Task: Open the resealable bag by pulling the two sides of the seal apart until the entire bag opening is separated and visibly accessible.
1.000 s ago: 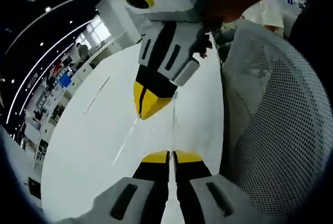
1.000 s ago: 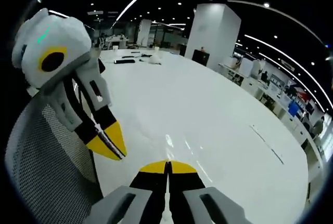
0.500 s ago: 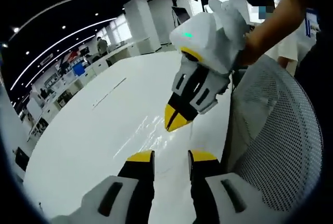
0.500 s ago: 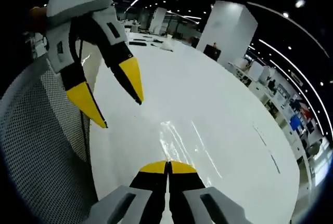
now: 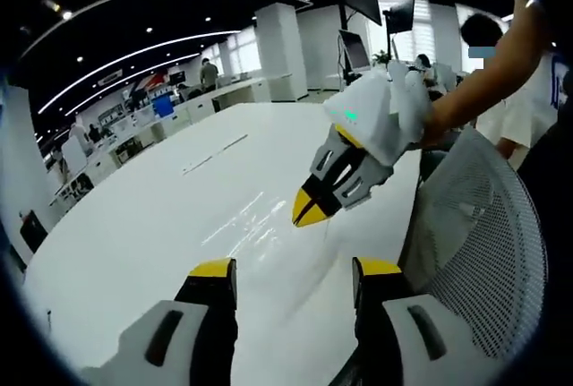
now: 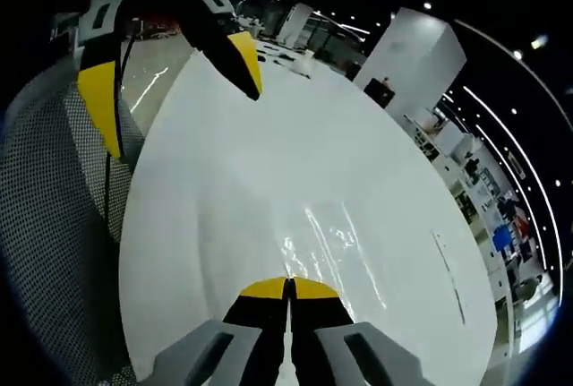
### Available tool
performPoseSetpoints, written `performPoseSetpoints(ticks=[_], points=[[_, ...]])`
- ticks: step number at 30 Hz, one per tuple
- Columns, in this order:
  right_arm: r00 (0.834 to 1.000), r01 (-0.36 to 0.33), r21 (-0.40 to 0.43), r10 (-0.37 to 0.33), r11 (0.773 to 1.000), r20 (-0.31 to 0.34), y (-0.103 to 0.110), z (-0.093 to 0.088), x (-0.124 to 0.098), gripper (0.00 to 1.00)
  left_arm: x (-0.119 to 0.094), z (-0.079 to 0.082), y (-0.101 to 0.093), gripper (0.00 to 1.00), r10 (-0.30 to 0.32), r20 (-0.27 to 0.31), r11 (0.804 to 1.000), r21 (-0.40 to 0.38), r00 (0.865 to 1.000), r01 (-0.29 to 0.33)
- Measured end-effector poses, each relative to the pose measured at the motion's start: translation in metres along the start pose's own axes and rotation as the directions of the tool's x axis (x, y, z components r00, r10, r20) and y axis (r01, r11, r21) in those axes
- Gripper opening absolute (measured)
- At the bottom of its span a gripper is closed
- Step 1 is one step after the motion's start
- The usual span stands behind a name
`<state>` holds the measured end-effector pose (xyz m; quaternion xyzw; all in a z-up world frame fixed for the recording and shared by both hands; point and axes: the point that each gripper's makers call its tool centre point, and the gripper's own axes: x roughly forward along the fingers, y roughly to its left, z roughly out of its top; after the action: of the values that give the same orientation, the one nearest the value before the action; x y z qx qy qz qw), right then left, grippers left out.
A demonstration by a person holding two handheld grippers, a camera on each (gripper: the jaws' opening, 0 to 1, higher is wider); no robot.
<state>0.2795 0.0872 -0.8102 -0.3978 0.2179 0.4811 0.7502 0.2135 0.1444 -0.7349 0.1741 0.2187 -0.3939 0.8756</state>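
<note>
Room, left gripper view: an open-plan office with strips of ceiling lights [image 5: 134,55], white square pillars [image 5: 285,50] and dark screens hung high [image 5: 365,1] is seen behind a large glossy white surface [image 5: 134,234].
Left gripper, left gripper view: the left gripper [image 5: 295,270], grey with black jaws and yellow tips, is seen at the bottom with its jaws wide apart and nothing between them.
Right gripper, left gripper view: the right gripper [image 5: 311,211] is seen entering from the right, its white body held by a person's hand [image 5: 407,104]; its yellow tips are pressed together and pointed down at the surface.
Bag, left gripper view: the clear resealable plastic bag [image 5: 260,225] is made out only as faint glints on the surface, between the two grippers; its outline and seal cannot be told, nor whether an edge is pinched by the right gripper.
Chair, left gripper view: a grey mesh chair back [image 5: 483,252] is seen at the right, beside the surface.
Room, right gripper view: the same white surface [image 6: 269,162] is shown, with a white pillar [image 6: 407,50] and small dark things at its far end [image 6: 286,59].
Right gripper, right gripper view: the right gripper [image 6: 288,286] is seen with its jaws closed flat against each other.
Bag, right gripper view: shiny streaks of the bag [image 6: 331,243] are seen just ahead of the closed tips.
Left gripper, right gripper view: the left gripper [image 6: 185,126] is seen at the upper left with its jaws spread, above the surface's near edge.
Chair, right gripper view: the mesh chair back [image 6: 54,225] is seen at the left.
</note>
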Motion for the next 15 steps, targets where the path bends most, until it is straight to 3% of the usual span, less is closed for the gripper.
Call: performPoseSetpoints(ticks=[7, 15], points=[[1.0, 0.002, -0.009, -0.002, 1.0, -0.013, -0.02, -0.006, 0.017, 0.0, 0.001, -0.004, -0.001, 0.62, -0.006, 0.0, 1.0, -0.03, 1.0, 0.006], [0.999, 0.005, -0.005, -0.005, 1.0, -0.047, -0.038, -0.015, 0.025, 0.0, -0.001, -0.013, 0.006, 0.66, 0.007, -0.012, 0.998, -0.07, 1.0, -0.007]])
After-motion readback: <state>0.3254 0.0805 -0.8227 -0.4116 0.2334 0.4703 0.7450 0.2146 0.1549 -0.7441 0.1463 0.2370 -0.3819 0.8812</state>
